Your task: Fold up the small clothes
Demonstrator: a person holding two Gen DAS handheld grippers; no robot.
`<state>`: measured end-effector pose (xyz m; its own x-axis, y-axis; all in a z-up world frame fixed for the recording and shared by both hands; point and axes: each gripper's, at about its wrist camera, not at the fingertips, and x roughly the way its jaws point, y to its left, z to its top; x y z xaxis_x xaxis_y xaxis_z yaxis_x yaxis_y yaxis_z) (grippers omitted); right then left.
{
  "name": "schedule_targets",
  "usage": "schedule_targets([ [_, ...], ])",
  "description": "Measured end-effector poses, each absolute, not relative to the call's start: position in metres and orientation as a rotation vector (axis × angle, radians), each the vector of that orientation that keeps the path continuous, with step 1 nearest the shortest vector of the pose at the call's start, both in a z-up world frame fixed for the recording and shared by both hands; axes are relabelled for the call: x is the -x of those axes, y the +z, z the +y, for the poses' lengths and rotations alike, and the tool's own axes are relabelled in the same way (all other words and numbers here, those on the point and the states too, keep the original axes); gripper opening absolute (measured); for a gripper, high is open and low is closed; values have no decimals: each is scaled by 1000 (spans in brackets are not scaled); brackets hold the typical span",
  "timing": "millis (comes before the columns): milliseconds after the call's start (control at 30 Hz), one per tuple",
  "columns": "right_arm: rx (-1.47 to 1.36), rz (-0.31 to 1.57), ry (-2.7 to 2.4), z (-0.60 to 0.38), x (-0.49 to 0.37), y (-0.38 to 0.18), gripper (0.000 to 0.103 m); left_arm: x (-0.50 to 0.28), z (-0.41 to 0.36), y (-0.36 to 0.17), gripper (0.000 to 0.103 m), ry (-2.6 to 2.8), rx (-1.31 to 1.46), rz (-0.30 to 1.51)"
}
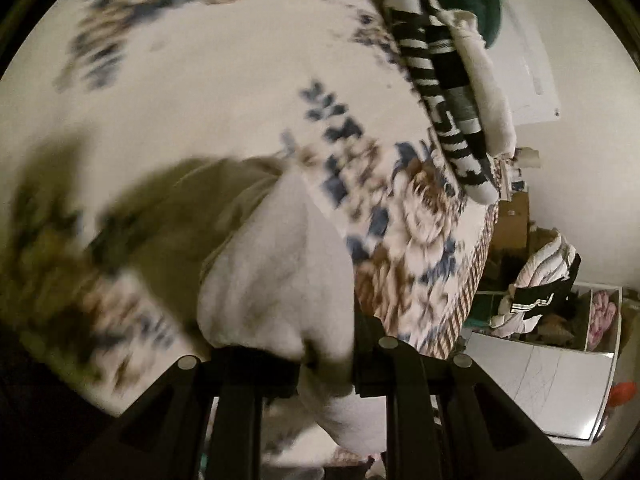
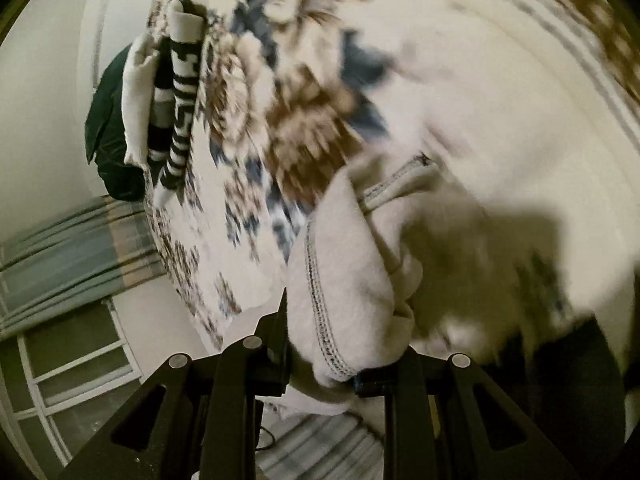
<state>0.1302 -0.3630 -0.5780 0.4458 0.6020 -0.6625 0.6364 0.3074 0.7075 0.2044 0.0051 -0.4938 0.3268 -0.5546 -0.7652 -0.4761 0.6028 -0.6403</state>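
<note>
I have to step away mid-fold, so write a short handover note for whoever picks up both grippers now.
Left gripper: shut on the white garment.
Right gripper: shut on the same garment, at its stitched hem.
The garment is bunched over the floral bedspread.
Done: a stack of folded clothes at the bed's far edge.
Left: fold this piece and add it to the stack.

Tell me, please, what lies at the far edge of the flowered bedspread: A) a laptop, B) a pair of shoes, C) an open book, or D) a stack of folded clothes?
D: a stack of folded clothes, black-and-white striped and plain white pieces, sits at the far edge of the bedspread, beyond the white garment that both grippers hold.
</note>
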Motion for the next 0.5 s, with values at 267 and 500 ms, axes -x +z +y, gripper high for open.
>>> schedule_targets([
  [267, -1281, 1187, -29, -364, -159, -602, 23, -213, 2, -517, 16, -129, 882, 1283],
  [500, -1190, 1299, -21, -356, -117, -626, 24, -156, 10, -547, 17, -78, 839, 1369],
])
